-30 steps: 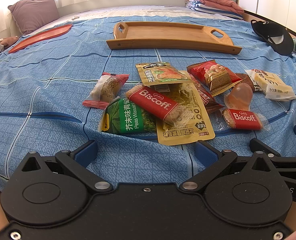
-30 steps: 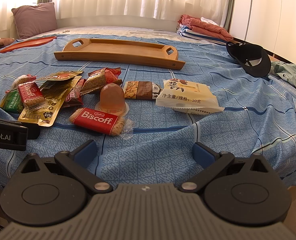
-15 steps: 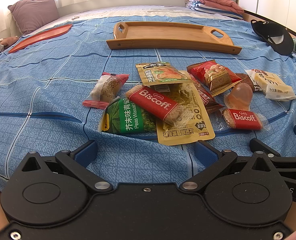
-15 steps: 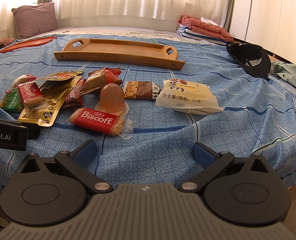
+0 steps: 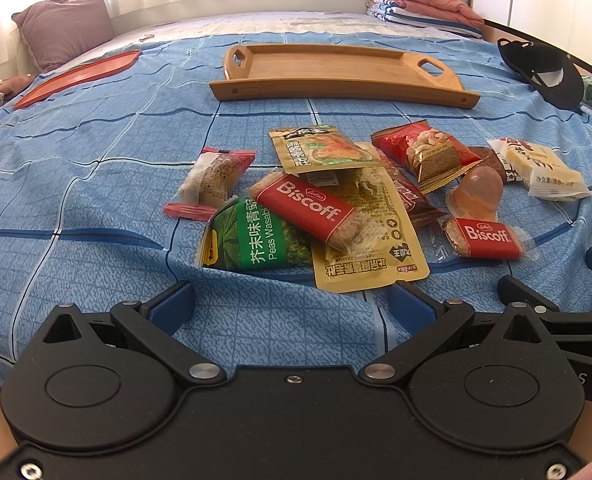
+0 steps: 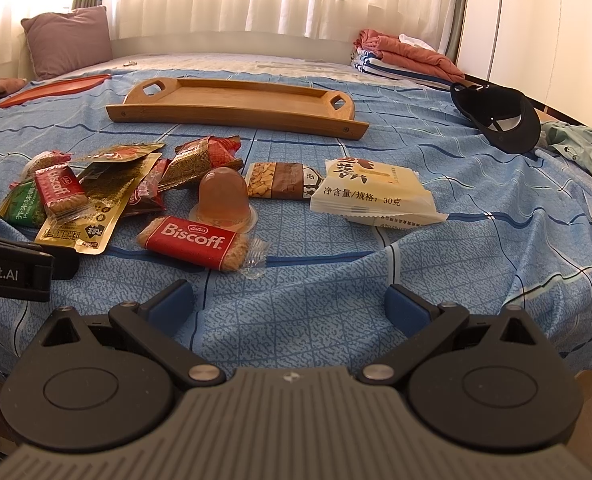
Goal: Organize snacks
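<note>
Snack pile (image 5: 336, 208) on the bedspread just ahead of spread-fingered left gripper (image 5: 291, 304)

A black cap (image 6: 500, 120) lies near folded laundry (image 6: 404, 58) on the bedspread (image 6: 456, 264).

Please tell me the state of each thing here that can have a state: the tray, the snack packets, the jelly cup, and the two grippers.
Wooden tray: holds nothing, flat on the bed.
Snack packets: sealed, in a loose pile, outside the tray.
Jelly cup: sealed, lid side down.
Left gripper: open, holding nothing.
Right gripper: open, holding nothing.
</note>
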### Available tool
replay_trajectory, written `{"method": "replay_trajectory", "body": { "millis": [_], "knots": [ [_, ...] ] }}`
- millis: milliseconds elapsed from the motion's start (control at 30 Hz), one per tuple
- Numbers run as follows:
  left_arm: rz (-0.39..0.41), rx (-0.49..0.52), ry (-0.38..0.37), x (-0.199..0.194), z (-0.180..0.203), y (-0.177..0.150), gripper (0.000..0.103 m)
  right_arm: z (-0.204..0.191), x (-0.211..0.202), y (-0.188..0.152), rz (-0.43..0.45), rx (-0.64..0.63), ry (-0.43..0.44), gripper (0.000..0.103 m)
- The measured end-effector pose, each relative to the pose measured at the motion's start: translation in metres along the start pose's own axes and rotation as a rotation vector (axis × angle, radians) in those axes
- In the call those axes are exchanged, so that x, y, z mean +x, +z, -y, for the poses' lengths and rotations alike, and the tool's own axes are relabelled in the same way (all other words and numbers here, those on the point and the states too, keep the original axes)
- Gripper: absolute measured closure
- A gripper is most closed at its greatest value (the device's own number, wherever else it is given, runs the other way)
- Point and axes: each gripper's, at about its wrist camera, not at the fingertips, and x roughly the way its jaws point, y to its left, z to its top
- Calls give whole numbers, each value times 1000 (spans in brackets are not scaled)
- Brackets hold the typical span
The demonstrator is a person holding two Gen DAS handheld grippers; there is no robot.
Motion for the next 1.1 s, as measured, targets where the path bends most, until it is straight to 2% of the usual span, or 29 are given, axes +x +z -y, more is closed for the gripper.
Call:
{"method": "replay_trajectory", "body": {
  "millis": [267, 400, 667, 800, 900, 967, 1100],
  "knots": [
    [24, 14, -9, -2, -3, -2, 0, 1, -1, -7, 36, 23, -16, 0],
    [29, 10, -5, -4, -2, -4, 0, -5, -4, -3, 26, 35, -45, 0],
    [32, -12, 6, -14, -11, 3, 0, 4, -13, 5, 35, 55, 58, 1],
    [83, -11, 5, -28, -17, 8, 1, 0, -18, 12, 66, 81, 117, 4],
    [132, -16, 3, -37, -19, 14, 6, -4, -17, 18, 81, 100, 150, 8],
    [148, -17, -2, -40, -20, 18, 8, -8, -11, 21, 78, 90, 159, 13],
    [157, -1, -12, -41, -21, 22, 11, -18, -3, 24, 79, 73, 165, 15]
  ]
}}
